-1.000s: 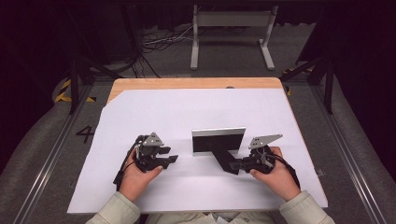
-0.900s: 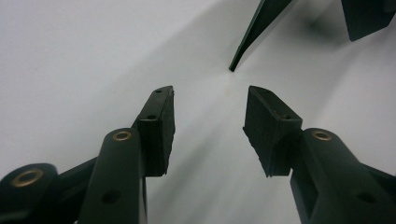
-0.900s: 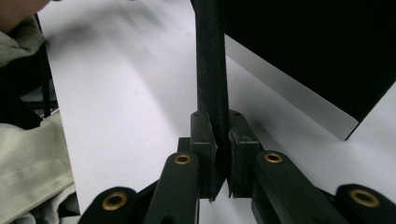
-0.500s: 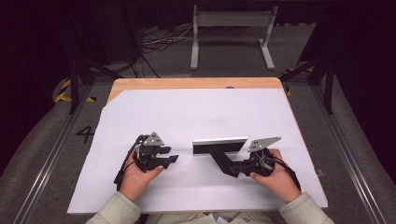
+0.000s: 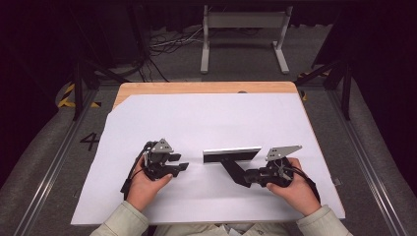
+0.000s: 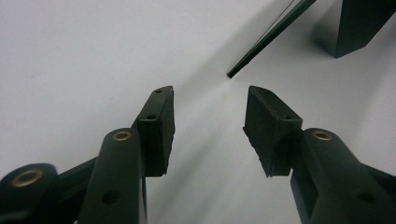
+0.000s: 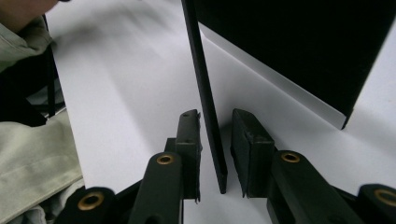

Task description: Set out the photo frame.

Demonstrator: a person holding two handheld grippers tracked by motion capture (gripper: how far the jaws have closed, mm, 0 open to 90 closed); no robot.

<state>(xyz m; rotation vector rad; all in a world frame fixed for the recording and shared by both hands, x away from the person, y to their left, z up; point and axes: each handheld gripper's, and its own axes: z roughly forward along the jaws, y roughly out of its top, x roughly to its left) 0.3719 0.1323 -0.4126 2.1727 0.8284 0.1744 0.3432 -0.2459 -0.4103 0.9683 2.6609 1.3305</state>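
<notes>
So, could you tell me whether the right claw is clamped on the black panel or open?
Open: the right claw has just been opening, with the black panel between its jaws, a gap beside one pad.

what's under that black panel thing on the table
The black panel stands on the white sheet that covers the wooden table. One thin black leg sits between the right gripper's jaws. Its back stays hidden.

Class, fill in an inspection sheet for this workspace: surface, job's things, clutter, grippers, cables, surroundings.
Surface: white sheet on a wooden table.
Job's things: black stand panel with its thin black leg.
Clutter: nothing seen.
Grippers: left gripper open, nothing between its jaws. Right gripper has just been opening; the leg sits between its pads, a gap at the right pad.
Cables: black cable at the left gripper; loose ones on the floor.
Surroundings: grey metal frame, dark floor.
</notes>
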